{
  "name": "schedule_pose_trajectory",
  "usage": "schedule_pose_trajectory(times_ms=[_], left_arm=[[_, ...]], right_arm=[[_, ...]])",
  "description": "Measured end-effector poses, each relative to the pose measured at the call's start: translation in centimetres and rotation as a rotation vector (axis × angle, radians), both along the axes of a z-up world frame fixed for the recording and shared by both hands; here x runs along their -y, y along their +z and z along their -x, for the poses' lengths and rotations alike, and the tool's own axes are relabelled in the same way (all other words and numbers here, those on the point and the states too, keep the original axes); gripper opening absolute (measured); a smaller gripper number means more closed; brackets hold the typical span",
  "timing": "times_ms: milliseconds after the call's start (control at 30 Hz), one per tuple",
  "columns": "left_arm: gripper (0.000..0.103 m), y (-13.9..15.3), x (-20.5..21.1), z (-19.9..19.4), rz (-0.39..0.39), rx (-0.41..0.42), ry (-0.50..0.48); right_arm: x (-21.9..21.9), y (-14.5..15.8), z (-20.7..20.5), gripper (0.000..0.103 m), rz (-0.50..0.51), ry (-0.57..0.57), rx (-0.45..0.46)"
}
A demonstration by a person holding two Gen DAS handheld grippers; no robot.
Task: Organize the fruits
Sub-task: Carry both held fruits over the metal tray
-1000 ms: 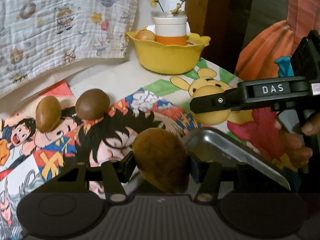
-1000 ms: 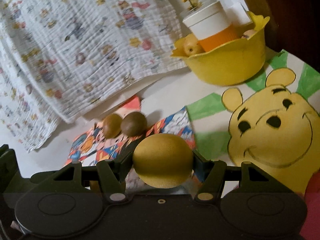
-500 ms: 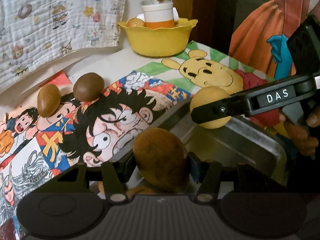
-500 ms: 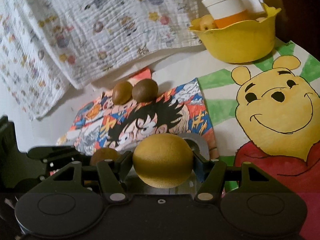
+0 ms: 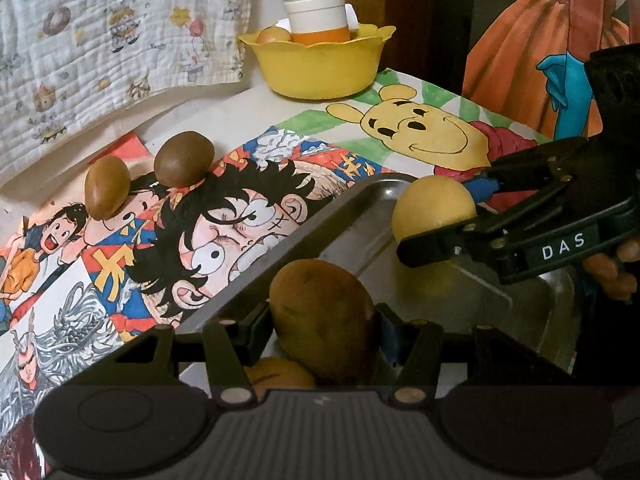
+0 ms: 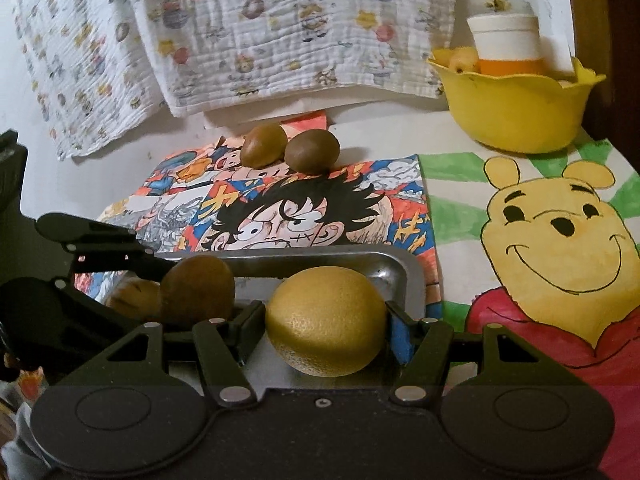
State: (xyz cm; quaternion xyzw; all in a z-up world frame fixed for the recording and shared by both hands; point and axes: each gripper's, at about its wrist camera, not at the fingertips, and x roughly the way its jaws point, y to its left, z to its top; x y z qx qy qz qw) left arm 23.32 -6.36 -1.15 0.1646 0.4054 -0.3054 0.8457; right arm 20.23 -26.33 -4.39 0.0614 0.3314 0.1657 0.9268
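Left wrist view: the brown fruit (image 5: 324,320) is being kept clamped in the left gripper (image 5: 324,328), now carried over the metal tray (image 5: 304,236) w/ another fruit (image 5: 276,376) lying below; before, mostly the mat was underneath. The right gripper (image 5: 436,224) is being brought in w/ the yellow fruit (image 5: 434,206).

Right wrist view: jaws are being held shut on the yellow fruit (image 6: 326,320), now over the tray's far-right corner (image 6: 396,264). Release is prob. next. Two brown fruits (image 6: 290,152) are being left at the mat's far edge.

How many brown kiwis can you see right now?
4. Two kiwis lie side by side on the comic mat; one in the left gripper's jaws over the metal tray; one in the tray beneath. Others may be hidden.
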Motion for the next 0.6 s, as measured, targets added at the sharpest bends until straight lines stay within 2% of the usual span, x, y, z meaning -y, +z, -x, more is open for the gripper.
schedule_pose_trajectory(times_ms=[433,600], left_arm=[[0.061,1.5,-0.5,2.4,-0.009,0.071,0.01],[0.068,2.7,-1.5,4.1,0.019,0.109,0.049]], right_arm=[[0.2,0.0,1.9,0.067,0.035,0.033,0.046],[0.0,0.0,3.1,0.068,0.039,0.036,0.057]])
